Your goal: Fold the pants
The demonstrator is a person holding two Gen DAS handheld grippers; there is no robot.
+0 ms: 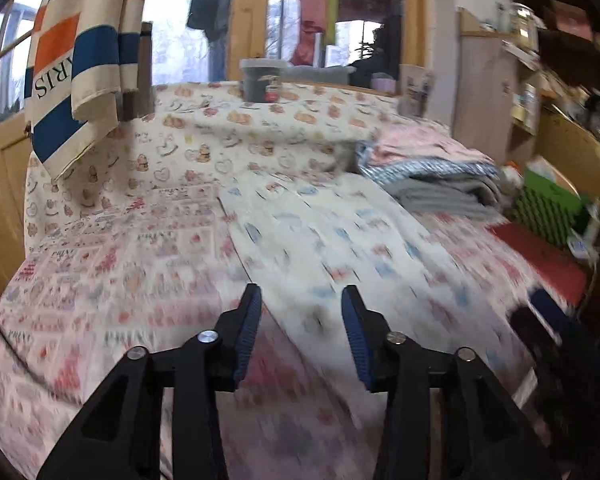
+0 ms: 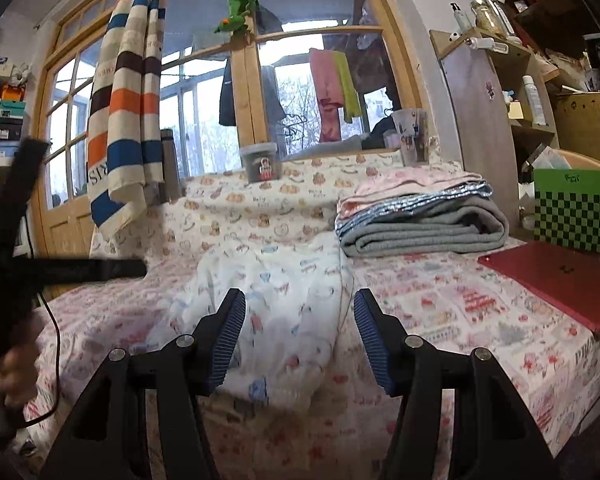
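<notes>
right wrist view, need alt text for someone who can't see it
The right gripper, open and empty, hovers over white printed pants lying on a patterned bed. Folded blankets and a red laptop lie to the right; the left gripper blurs in from the left.

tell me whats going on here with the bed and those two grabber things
A person is holding a two-finger gripper in each hand over a bed with a pink patterned sheet. A pair of white pants printed with small red and blue motifs lies spread out on it, not yet folded. The left gripper and the right gripper are both open above the pants, holding nothing. A stack of folded grey and pink blankets sits further back.
</notes>
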